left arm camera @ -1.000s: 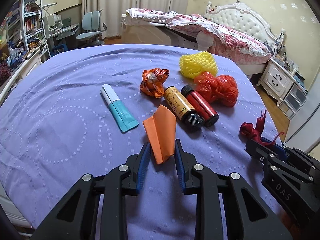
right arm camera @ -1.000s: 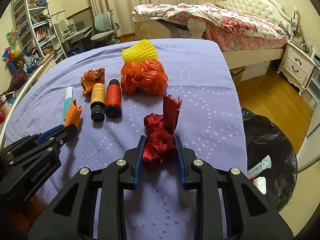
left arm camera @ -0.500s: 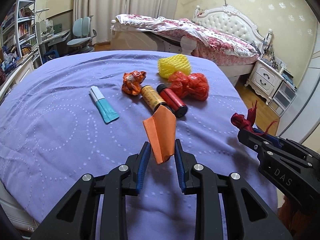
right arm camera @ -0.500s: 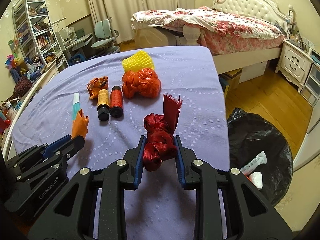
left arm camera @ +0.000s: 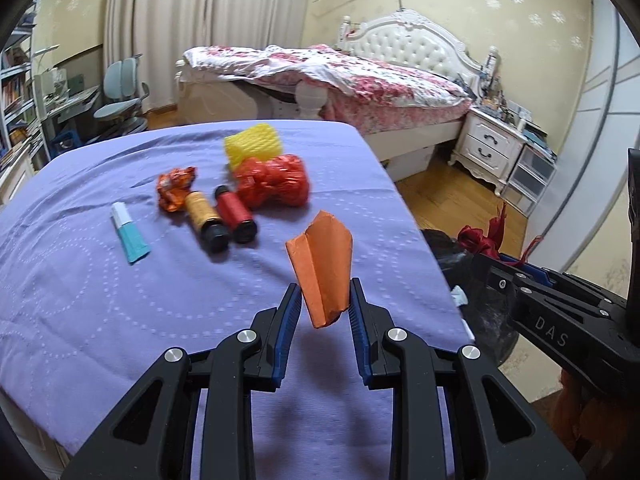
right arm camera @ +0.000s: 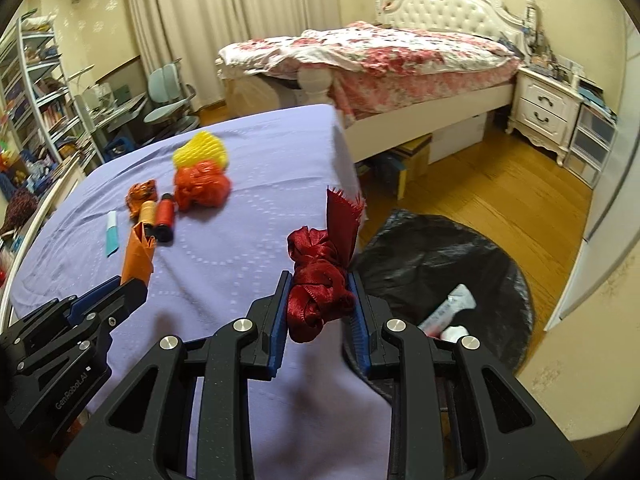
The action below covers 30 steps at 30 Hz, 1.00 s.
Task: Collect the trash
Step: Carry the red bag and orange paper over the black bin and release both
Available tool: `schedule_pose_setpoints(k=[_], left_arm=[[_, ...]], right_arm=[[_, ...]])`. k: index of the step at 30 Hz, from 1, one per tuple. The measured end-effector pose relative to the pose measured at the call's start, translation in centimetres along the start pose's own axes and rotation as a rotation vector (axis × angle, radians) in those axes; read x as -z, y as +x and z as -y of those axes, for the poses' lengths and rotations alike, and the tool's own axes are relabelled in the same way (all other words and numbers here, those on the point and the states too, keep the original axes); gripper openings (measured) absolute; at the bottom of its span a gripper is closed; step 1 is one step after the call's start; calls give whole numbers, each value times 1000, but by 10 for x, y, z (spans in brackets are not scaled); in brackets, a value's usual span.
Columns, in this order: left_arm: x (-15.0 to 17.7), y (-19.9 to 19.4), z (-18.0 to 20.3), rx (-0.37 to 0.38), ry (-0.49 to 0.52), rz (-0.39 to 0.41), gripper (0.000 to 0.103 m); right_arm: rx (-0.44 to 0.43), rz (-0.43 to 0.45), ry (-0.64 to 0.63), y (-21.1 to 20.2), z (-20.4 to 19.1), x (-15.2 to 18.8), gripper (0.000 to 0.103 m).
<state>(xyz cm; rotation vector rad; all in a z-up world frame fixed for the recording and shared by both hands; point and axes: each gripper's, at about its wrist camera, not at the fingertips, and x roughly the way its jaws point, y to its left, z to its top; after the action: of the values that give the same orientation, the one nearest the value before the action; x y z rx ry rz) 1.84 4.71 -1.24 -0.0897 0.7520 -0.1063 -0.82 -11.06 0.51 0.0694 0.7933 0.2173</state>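
Observation:
My left gripper (left arm camera: 325,305) is shut on a folded orange paper (left arm camera: 322,268) and holds it above the purple table (left arm camera: 120,300). My right gripper (right arm camera: 320,292) is shut on a crumpled dark red ribbon (right arm camera: 322,280), held near the table's right edge. A black trash bag (right arm camera: 432,256) lies open on the floor to the right, with white trash inside. On the table lie a yellow foam net (left arm camera: 253,146), a red mesh bag (left arm camera: 274,186), an orange wrapper (left arm camera: 175,187), two small bottles (left arm camera: 220,218) and a teal tube (left arm camera: 129,233).
A bed (right arm camera: 380,56) stands behind the table, a white nightstand (right arm camera: 548,112) at the right. Shelves and a desk chair (right arm camera: 168,96) are at the left. Wooden floor (right arm camera: 500,188) lies between the table and the nightstand.
Both grippers have lifted with their loads and swung right, toward the table's right edge. The trash bag now shows larger in the right wrist view.

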Motion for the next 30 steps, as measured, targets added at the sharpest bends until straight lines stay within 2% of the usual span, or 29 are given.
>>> schedule_pose_setpoints(k=[10,18,30], left_arm=[[-9,15,60,60,91,4,28],[-16,36,96,76,148,-7,28],[-19,61,118,61,174,-33,28]], right_arm=[[109,28,66,-12,59,4,27],[131,27,108,-9,88,7,27],[136,14,153,2,110,6,27]])
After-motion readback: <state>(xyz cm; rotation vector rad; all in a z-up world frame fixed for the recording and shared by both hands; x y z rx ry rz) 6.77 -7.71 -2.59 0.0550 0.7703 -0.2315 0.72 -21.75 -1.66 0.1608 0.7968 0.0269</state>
